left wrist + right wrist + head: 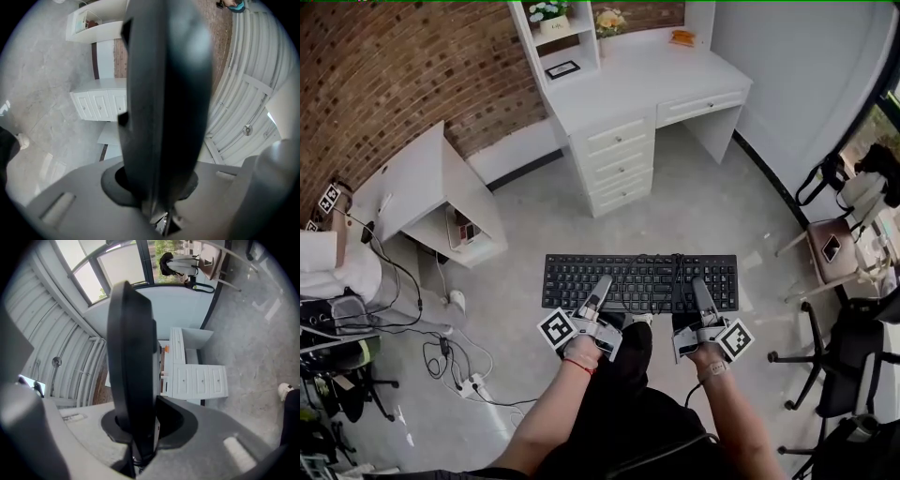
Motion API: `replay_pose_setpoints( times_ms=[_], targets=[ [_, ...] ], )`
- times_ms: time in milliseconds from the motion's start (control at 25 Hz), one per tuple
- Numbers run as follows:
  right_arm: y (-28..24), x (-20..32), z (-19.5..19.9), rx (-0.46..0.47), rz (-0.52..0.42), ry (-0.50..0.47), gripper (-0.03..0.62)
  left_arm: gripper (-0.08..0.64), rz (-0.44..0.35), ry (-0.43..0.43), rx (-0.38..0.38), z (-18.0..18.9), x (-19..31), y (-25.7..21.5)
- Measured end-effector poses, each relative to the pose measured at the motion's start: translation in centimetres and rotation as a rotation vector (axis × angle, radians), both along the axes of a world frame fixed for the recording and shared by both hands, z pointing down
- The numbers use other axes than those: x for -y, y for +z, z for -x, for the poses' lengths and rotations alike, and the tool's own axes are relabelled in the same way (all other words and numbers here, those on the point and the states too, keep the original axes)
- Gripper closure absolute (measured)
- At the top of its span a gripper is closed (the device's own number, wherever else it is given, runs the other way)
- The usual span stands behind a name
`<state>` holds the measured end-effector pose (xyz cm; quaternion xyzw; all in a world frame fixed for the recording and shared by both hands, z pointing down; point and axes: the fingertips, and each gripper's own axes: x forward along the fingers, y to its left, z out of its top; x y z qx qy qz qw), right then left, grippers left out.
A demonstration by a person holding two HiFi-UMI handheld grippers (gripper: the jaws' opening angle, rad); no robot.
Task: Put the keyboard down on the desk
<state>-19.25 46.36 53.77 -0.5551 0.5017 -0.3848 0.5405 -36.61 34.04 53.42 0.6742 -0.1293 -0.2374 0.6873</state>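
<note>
A black keyboard [639,281] hangs level in the air above the grey floor, its cable coiled on top. My left gripper [602,286] is shut on its near edge left of the middle. My right gripper [701,289] is shut on the near edge toward the right end. The white desk [647,80] with drawers stands ahead against the brick wall, well apart from the keyboard. In the left gripper view the keyboard [164,93] stands edge-on between the jaws, with the desk [101,101] behind. The right gripper view shows the keyboard [131,357] likewise clamped, with the desk [197,380] beyond.
On the desk are a flower pot [548,11], a small frame [562,68] and an orange item [682,37]. A low white side table [422,187] stands left. Cables and a power strip [473,384] lie on the floor. Black chairs [844,366] crowd the right.
</note>
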Motion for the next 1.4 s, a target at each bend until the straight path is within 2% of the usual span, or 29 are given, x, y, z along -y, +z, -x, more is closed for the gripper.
replay_pose_setpoints(
  times_ms=[760,1080,1400],
  targets=[
    [-0.1,18.5,-15.1,-0.008,0.018,-0.014,0.529,0.495,0.02,0.004,-0.013,-15.2,18.3,0.3],
    [0.1,23.3,-19.0,-0.033,0.017,-0.036,0.528,0.495,0.02,-0.009,-0.013,-19.0,22.8,0.3],
    [0.7,26.7,-22.9,-0.001,0.017,-0.046,0.529,0.495,0.01,-0.011,0.014,-22.9,26.0,0.6]
  ],
)
